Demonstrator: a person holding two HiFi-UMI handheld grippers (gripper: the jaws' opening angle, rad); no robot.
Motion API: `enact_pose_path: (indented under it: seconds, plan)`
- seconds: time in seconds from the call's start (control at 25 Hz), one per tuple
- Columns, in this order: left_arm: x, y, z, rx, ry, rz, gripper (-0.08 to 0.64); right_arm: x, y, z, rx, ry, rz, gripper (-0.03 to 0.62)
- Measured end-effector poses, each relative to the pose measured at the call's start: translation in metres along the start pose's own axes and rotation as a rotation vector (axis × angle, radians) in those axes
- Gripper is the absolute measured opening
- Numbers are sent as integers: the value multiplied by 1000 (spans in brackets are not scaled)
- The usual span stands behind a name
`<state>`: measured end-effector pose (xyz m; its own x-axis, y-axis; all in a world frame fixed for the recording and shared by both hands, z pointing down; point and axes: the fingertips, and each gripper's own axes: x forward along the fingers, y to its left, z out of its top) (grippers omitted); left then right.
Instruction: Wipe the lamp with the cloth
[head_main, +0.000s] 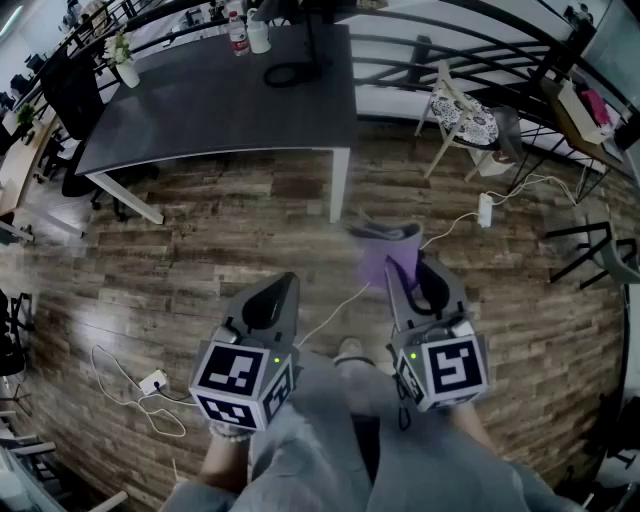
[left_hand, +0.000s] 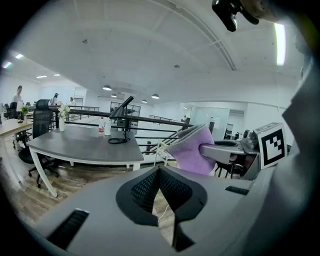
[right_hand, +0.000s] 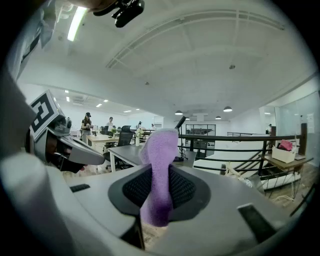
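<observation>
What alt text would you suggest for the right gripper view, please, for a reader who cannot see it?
The right claw is shut on a purple cloth that stands between its pads. Behind are a dark office desk and a black railing.

Wood floor (head_main: 200, 250) on near side of table (head_main: 200, 120) open, wide passage. Table mostly bare; bottles (head_main: 247, 33), lamp (head_main: 311, 35) crowd far edge. Cable (head_main: 112, 372), power strip (head_main: 152, 381) on floor near left; second power strip (head_main: 485, 208) right. Chair (head_main: 462, 115), railing (head_main: 480, 45) close off far right.
</observation>
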<state>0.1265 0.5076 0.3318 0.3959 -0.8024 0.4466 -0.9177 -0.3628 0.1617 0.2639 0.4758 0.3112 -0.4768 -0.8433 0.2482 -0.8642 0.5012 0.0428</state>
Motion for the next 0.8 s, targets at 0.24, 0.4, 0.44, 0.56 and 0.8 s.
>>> enact_pose_path:
  seconds: [0.24,0.4,0.44,0.56,0.8]
  plan:
    - [7,-2,0,-3,12,-2,5,6,-5,-1,-2,-3,8,86]
    - [10,0,5,3,2,10,5,10,-9,2,-2,-12,13,86]
    - [11,0,6,4,-1,13,5,11,-10,2,-1,-13,15,86]
    - [15,-3,7,3,-5,22,5,12,-16,0,9,-10,21,86]
    - [20,-4,14,-16,-30,53,5,13,-29,1,15,-14,34,87]
